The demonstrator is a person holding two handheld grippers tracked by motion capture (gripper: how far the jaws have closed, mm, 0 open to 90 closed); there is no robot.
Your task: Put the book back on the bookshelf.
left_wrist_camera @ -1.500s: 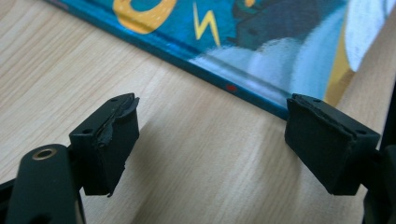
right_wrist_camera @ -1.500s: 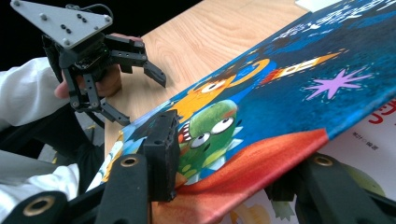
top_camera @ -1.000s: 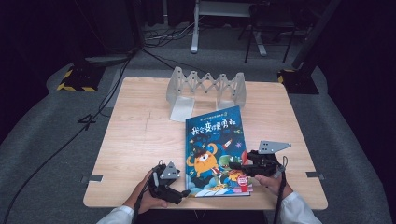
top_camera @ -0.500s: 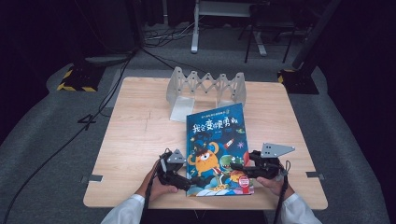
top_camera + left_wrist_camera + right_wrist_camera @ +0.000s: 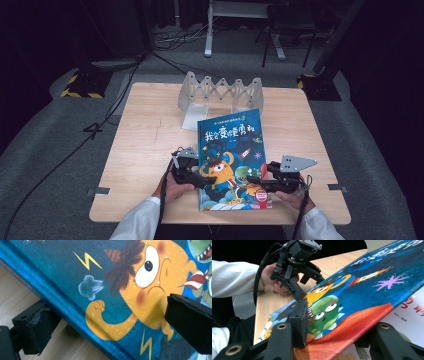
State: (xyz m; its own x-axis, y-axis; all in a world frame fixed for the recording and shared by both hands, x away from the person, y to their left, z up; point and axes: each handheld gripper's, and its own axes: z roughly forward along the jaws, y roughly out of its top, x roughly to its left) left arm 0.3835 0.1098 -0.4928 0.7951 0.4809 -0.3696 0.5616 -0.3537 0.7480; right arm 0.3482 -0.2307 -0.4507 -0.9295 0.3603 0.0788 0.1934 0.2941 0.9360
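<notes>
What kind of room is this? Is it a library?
Probably a recording studio or lab, not a library: a lone light wooden table on grey carpet, black cables across the floor, metal equipment stands in the dark behind.

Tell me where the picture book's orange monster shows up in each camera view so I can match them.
High view: the orange monster sits low on the book cover, between the two grippers.
Left gripper view: it takes up the middle and upper right, between that gripper's black jaws.
Right gripper view: a strip of it shows left of centre, above the green monster.
Shared landmark: the green monster beside it.
</notes>
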